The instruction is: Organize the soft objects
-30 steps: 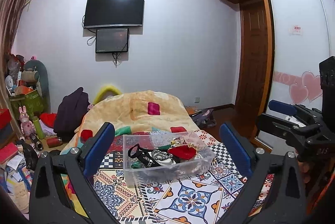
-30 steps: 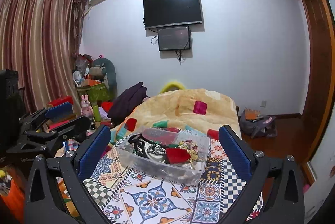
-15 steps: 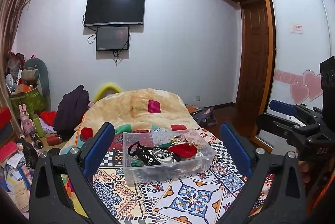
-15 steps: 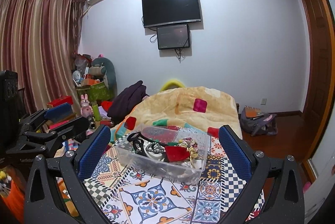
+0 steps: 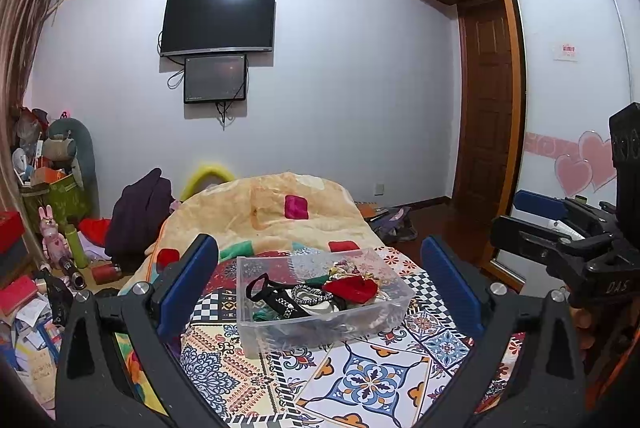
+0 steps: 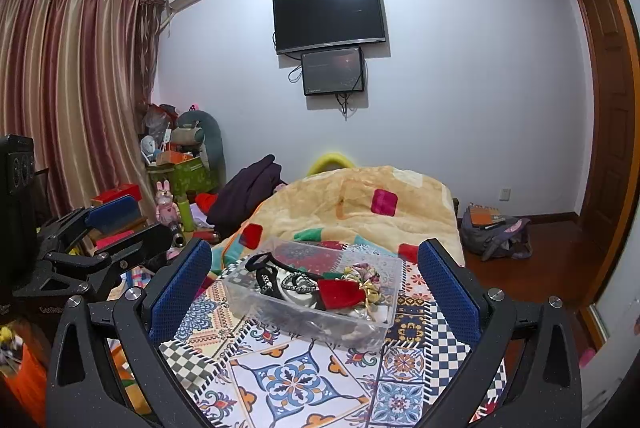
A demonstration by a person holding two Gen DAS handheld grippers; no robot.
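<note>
Left wrist view: the left gripper [image 5: 320, 274] hangs above the patterned cloth [image 5: 372, 380] with its blue-padded fingers [image 5: 188, 284] spread wide and holding nothing. Between them, farther along the cloth, sits the clear plastic bin [image 5: 320, 324]. Inside the bin lie a black strap [image 5: 264, 288], a studded band [image 5: 310, 294] and a red fabric piece [image 5: 352, 286], all heaped toward its right half. Behind the bin rises the yellow blanket [image 5: 276, 211]. To the right of the bin, well apart, the right gripper [image 5: 560, 228] shows side-on, its fingers apart.

Right wrist view: the right gripper [image 6: 316, 274] also has its fingers [image 6: 448, 288] spread and empty, framing the bin [image 6: 312, 320] from either side without touching it. The red fabric piece [image 6: 340, 292] rests near the bin's middle, with a gold and pink bow [image 6: 366, 282] just beside it. Left of the bin, the left gripper [image 6: 116, 228] appears side-on, fingers apart. On the wall behind the bin hangs a dark television [image 6: 328, 15].
</note>
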